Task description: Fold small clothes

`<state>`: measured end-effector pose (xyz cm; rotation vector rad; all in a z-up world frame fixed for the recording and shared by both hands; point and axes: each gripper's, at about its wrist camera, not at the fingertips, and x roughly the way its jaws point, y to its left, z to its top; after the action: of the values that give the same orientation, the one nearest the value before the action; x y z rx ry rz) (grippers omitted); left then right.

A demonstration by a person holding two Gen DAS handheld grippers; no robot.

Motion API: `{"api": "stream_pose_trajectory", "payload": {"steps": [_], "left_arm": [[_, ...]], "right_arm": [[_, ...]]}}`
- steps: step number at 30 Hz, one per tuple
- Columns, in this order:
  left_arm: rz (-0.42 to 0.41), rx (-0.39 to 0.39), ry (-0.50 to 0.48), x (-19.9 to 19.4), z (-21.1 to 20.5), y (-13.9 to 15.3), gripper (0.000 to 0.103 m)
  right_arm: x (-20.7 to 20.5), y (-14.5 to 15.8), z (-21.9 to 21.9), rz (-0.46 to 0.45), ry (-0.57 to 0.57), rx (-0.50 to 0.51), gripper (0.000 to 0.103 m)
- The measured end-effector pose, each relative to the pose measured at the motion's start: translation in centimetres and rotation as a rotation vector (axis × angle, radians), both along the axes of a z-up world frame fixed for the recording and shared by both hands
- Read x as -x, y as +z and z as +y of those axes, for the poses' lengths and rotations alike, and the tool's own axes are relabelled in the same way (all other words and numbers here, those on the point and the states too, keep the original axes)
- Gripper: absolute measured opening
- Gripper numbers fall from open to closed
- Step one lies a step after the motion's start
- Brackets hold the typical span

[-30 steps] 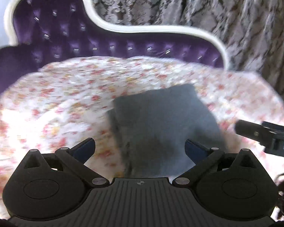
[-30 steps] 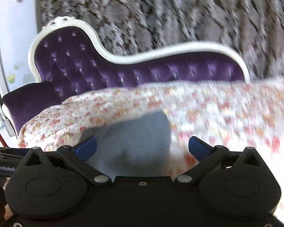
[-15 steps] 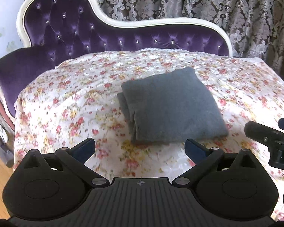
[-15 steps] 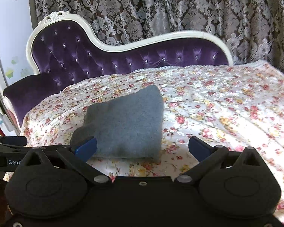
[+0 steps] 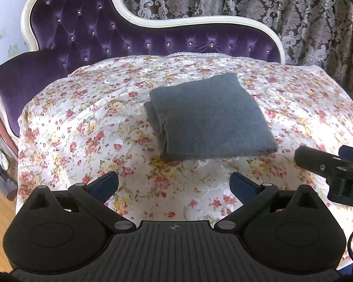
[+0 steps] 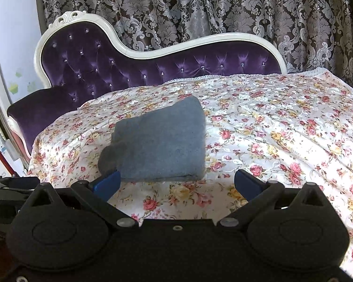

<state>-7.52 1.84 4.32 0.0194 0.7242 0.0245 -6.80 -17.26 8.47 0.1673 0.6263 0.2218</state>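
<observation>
A grey garment (image 5: 209, 117) lies folded into a thick square on the flowered sheet (image 5: 82, 127); it also shows in the right wrist view (image 6: 162, 145). My left gripper (image 5: 174, 184) is open and empty, held back from the garment's near edge. My right gripper (image 6: 177, 184) is open and empty, just short of the garment's near edge. The right gripper also shows at the right edge of the left wrist view (image 5: 329, 164). Part of the left gripper shows at the left edge of the right wrist view (image 6: 9, 185).
The flowered sheet (image 6: 282, 136) covers a purple tufted chaise with a white frame (image 5: 153, 21). Patterned curtains (image 6: 200, 7) hang behind it. A wooden floor (image 5: 0, 209) shows at the lower left.
Both grippers have drawn back from the folded garment and steadied; the views went from blurred to sharp. The garment lies still. Both stay open.
</observation>
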Motion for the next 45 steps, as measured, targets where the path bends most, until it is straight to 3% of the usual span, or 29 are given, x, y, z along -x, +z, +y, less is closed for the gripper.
{"api": "stream_pose_trajectory", "payload": {"steps": [45], "left_arm": [[0.080,0.002,0.007,-2.7,1.1,-1.5,0.102]], "right_arm": [[-2.4,-1.1,0.6,0.085,0.001,-0.003,0.103]]}}
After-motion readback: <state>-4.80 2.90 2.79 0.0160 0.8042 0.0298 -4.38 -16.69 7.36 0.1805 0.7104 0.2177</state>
